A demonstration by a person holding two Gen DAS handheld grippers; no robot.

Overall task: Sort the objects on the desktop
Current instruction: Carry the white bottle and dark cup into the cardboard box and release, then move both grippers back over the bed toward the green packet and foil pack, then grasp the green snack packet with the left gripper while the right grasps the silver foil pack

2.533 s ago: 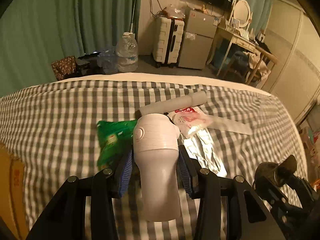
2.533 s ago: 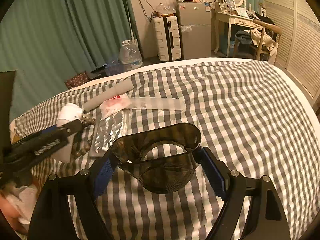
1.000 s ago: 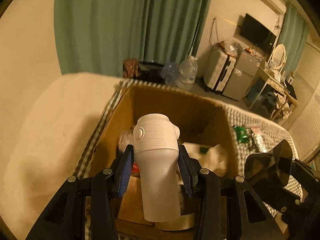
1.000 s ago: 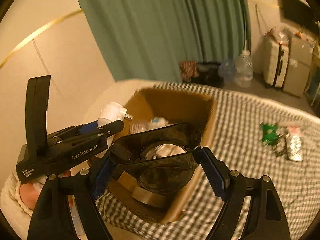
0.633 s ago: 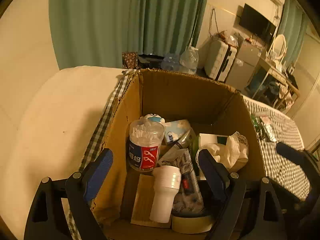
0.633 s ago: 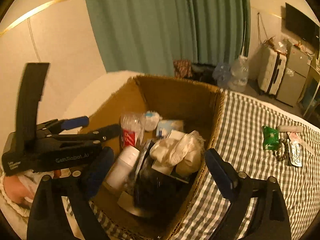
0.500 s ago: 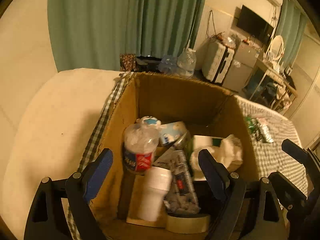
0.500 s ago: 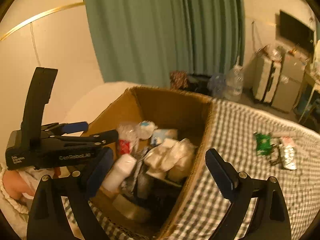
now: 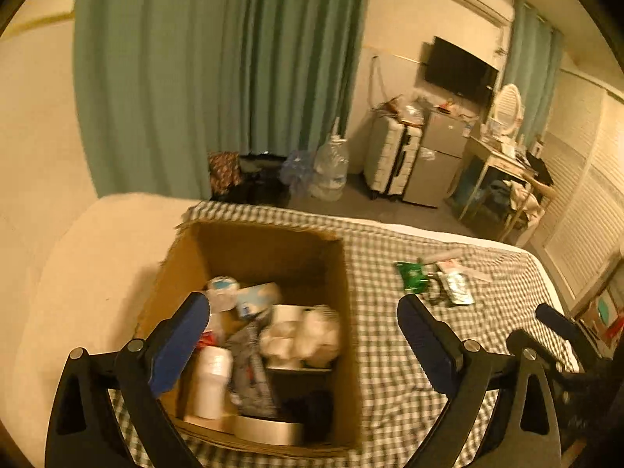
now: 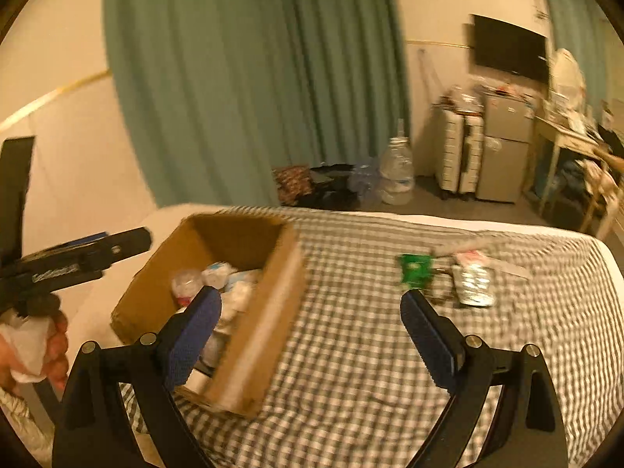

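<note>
Both the left gripper (image 9: 300, 335) and the right gripper (image 10: 310, 321) are gaping wide, having just been opening, holding nothing, hovering by the well-filled cardboard box (image 9: 351, 331), while a green packet (image 10: 415, 269), foil pack (image 10: 474, 284) and perhaps other blurred bits are lying unsorted on the checked cloth (image 10: 351, 370).

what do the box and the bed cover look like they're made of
Box: brown corrugated cardboard, it seems; matte, with ragged torn top edges. Bed cover: woven fabric, probably cotton; a matte grey-and-white check that creases softly. Blur hides its weave.
</note>
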